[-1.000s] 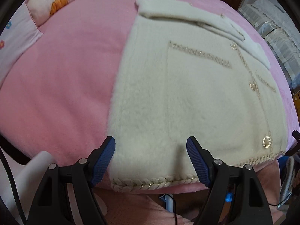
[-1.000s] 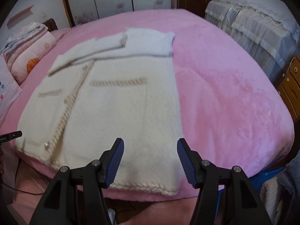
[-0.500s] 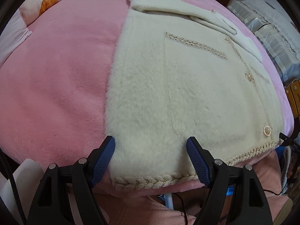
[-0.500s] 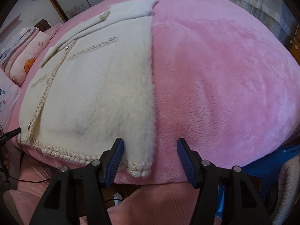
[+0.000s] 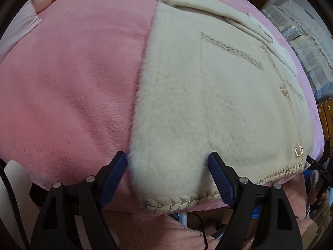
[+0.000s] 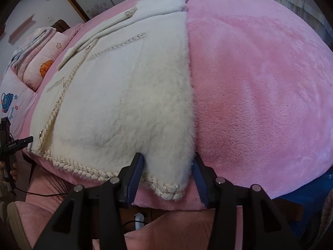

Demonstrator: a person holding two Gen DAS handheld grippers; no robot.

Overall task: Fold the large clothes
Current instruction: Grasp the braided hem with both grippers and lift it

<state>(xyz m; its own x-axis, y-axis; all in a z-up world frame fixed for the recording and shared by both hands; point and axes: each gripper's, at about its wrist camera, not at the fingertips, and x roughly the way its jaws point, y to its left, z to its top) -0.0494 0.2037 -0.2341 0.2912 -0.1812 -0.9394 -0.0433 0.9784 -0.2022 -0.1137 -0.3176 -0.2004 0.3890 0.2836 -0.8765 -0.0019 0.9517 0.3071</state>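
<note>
The left gripper [image 5: 167,174] is opening around the coat [image 5: 208,104] corner; the right gripper [image 6: 167,174] is closing on its other corner, not yet pinching.

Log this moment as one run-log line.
stage: hem grasp | garment: cream jacket flat on pink bed | left hand-held gripper: opening, astride hem corner | right hand-held gripper: closing around other corner
</note>
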